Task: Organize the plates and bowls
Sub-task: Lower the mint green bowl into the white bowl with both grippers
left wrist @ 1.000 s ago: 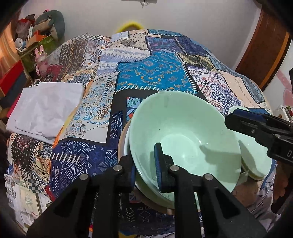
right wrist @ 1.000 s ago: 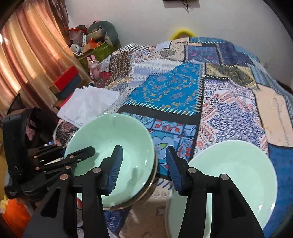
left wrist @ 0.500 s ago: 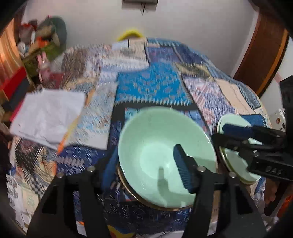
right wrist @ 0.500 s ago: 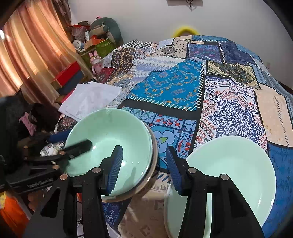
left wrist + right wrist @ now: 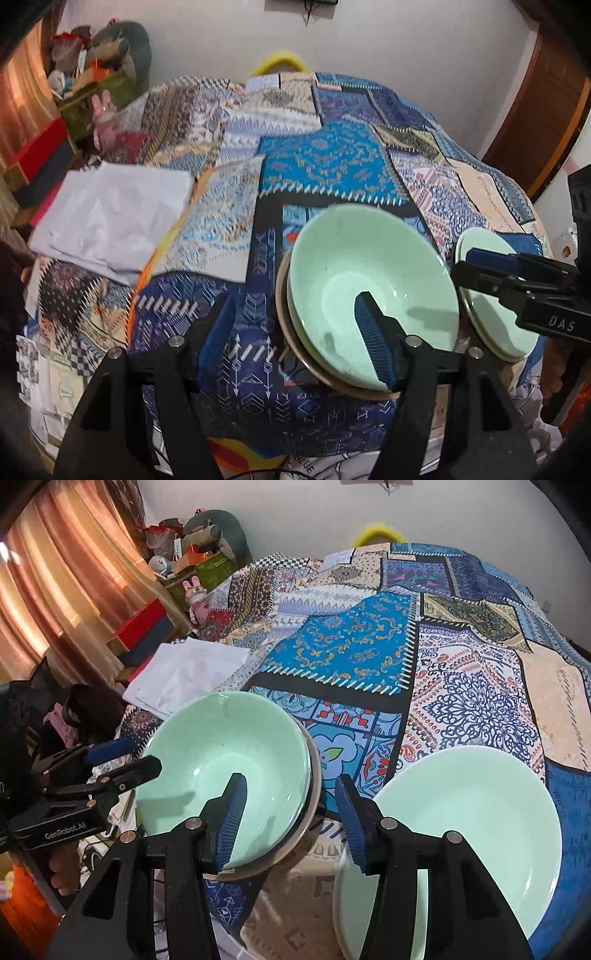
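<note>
- Our left gripper [image 5: 295, 332] is spread wide w/ nothing between its blue-padded fingers [image 5: 373, 339]; the right-hand finger sits in front of the bowl's near rim, the left-hand one over the cloth.
- Our right gripper [image 5: 291, 812] is also well open and empty, one finger over the bowl's right rim, the other over the plate's left edge.
- The pale green glossy ceramic bowl [image 5: 369, 280] sits nested on top of a stack; we see at least one more pale rim and a brownish-rimmed dish [image 5: 286, 332] under it. It's just ahead of both grippers, near the front edge of the surface.
- The pale green shallow round plate [image 5: 469, 823] lies flat, right of the bowl stack, apart from it w/ patterned cloth showing between.
- All rests on a patchwork blue, white and tan patterned cloth [image 5: 347, 650] covering the surface; tabletop or bed, we can't tell.
- A folded white cloth [image 5: 107, 218] lies further left, well apart from the bowl.
</note>
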Available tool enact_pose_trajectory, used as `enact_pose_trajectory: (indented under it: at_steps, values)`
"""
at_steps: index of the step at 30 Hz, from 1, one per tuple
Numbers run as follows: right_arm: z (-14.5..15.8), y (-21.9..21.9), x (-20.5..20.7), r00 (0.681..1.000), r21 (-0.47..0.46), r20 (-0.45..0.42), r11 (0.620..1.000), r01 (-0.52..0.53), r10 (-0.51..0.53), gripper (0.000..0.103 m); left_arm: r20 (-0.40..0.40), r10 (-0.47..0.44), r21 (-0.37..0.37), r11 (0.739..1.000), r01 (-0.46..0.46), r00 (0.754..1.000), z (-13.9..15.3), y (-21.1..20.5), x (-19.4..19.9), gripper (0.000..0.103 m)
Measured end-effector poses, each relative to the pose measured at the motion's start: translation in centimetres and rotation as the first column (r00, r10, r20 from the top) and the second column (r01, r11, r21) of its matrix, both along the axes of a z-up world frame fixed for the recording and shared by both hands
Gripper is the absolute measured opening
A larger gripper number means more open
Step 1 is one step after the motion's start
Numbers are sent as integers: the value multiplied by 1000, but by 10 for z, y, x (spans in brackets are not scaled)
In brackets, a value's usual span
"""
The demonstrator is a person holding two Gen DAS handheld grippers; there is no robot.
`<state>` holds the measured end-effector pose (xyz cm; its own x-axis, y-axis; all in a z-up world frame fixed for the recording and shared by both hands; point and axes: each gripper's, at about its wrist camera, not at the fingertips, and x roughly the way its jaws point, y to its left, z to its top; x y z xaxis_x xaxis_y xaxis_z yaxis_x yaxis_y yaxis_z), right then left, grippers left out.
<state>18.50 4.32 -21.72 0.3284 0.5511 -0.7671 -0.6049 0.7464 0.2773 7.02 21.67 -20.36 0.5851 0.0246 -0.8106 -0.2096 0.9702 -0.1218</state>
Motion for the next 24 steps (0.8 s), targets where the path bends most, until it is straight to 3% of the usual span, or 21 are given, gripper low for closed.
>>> enact_pose_trajectory:
  at_steps: [12,19,24]
  values:
    - [-28,13,10,994,7,-108,1000,0,1,46,-78,-14,-111,994,6,997,-39,-1,12,66]
    - [-41,21,12,985,9,-173,1000,-11,12,45,-86,-17,-200,980,-1,996,-48,3,17,58]
    - [-41,28,10,989,-11,-145,1000,-16,14,46,-97,-30,-253,968,5,995,-54,0,20,52]
